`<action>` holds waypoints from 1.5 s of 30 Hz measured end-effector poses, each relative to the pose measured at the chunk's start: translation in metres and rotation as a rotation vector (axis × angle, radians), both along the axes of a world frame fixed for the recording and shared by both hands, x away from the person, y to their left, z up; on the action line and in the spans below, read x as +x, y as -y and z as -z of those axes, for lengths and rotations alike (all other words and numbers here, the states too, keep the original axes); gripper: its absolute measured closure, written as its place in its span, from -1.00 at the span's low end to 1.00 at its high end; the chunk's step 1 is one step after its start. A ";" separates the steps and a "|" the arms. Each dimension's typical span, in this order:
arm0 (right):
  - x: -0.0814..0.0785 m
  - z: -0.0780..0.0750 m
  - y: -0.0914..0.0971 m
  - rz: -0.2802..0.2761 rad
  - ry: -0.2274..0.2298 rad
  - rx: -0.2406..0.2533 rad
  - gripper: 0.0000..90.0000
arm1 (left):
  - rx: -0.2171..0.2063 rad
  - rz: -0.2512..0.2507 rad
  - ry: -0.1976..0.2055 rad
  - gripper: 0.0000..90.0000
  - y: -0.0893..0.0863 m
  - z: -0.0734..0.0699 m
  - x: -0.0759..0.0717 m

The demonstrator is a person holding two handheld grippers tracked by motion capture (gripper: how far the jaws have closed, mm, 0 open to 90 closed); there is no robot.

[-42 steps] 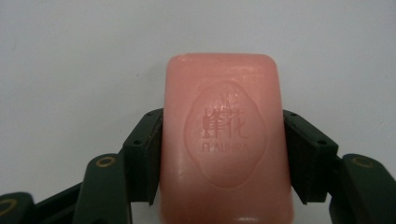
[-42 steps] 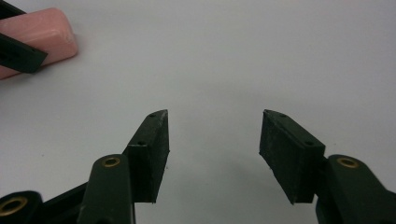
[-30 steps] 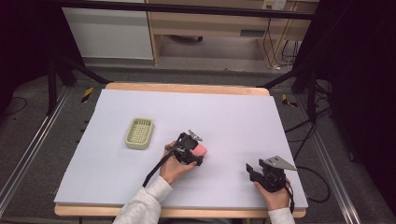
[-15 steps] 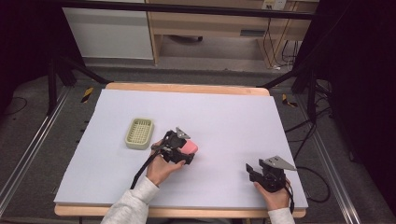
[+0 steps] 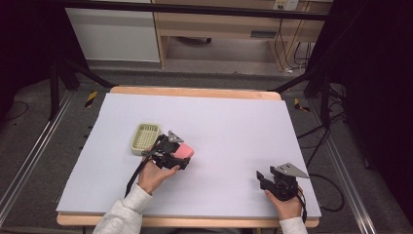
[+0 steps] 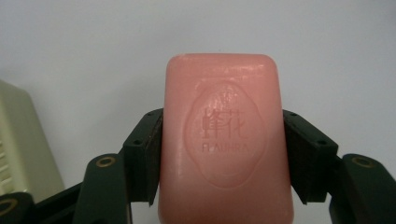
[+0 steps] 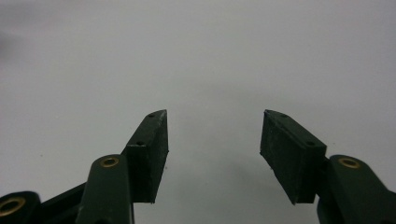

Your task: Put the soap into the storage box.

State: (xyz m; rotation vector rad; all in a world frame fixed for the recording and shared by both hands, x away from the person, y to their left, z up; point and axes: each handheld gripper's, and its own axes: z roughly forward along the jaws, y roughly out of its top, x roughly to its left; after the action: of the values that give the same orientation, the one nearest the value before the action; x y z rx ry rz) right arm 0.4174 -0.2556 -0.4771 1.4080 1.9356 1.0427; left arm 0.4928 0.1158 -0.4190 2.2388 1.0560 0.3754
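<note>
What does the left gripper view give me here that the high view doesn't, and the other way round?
Left gripper view: the oval stamp with raised lettering on the pink rectangular soap bar, and both black pads pressed flat against its long sides. High view: the right gripper resting apart near the front edge of the pale lavender table, and the open lattice top of the pale green plastic soap dish. Both: the soap clamped in the left gripper, with the dish just beside it.

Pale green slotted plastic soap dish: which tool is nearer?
Left. The left tool, clamping the pink soap bar, sits just right of the pale green slotted plastic soap dish; the right tool rests far off, near the table's front-right corner.
</note>
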 end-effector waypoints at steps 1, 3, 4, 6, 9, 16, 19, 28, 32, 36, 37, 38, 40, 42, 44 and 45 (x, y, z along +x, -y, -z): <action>0.000 0.000 0.000 0.000 0.000 0.000 -0.07 | -0.005 -0.007 0.003 -0.17 -0.002 0.000 -0.001; 0.000 0.000 0.000 0.000 0.000 -0.001 -0.08 | -0.011 -0.014 0.007 -0.17 -0.008 -0.002 -0.002; 0.000 0.000 0.000 0.000 0.000 -0.001 -0.08 | -0.010 -0.020 0.009 -0.17 -0.011 -0.002 -0.002; 0.000 0.000 0.000 -0.001 0.000 -0.003 -0.08 | -0.013 -0.027 0.009 -0.17 -0.017 -0.003 -0.003; 0.000 0.000 0.000 0.000 -0.003 -0.002 -0.09 | -0.025 -0.041 0.009 -0.17 -0.025 -0.003 -0.004; -0.001 0.000 0.001 0.000 -0.001 0.003 -0.09 | -0.040 -0.069 0.018 -0.17 -0.045 -0.008 -0.005; -0.002 0.001 0.001 -0.004 -0.004 0.004 -0.09 | -0.052 -0.089 0.026 -0.17 -0.054 -0.012 -0.005; -0.003 0.001 0.002 -0.008 -0.003 0.002 -0.11 | -0.071 -0.138 0.041 -0.17 -0.069 -0.015 0.002; -0.003 0.001 0.001 -0.011 -0.010 0.009 -0.12 | -0.084 -0.159 0.046 -0.17 -0.074 -0.016 0.004; -0.002 0.002 0.001 -0.013 -0.003 -0.002 -0.12 | -0.081 -0.171 0.048 -0.17 -0.079 -0.018 0.007; -0.002 0.002 0.001 -0.013 -0.003 -0.001 -0.12 | -0.081 -0.176 0.052 -0.17 -0.080 -0.019 0.008; -0.002 0.002 0.001 -0.013 -0.002 0.000 -0.12 | -0.088 -0.184 0.056 -0.17 -0.081 -0.019 0.009; -0.002 0.001 0.001 -0.011 -0.009 0.007 -0.12 | -0.088 -0.191 0.059 -0.17 -0.084 -0.020 0.011; -0.002 0.002 0.001 -0.011 -0.006 0.002 -0.12 | -0.094 -0.202 0.061 -0.17 -0.086 -0.021 0.013; -0.001 0.002 0.001 -0.013 -0.005 0.000 -0.12 | -0.091 -0.205 0.063 -0.17 -0.089 -0.022 0.016; -0.001 0.002 0.001 -0.013 -0.006 -0.001 -0.12 | -0.091 -0.205 0.063 -0.17 -0.089 -0.022 0.016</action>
State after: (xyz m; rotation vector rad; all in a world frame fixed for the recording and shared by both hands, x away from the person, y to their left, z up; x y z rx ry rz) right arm 0.4159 -0.2568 -0.4793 1.4007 1.9517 1.0452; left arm 0.5083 0.2045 -0.3973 2.0317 1.2476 0.4713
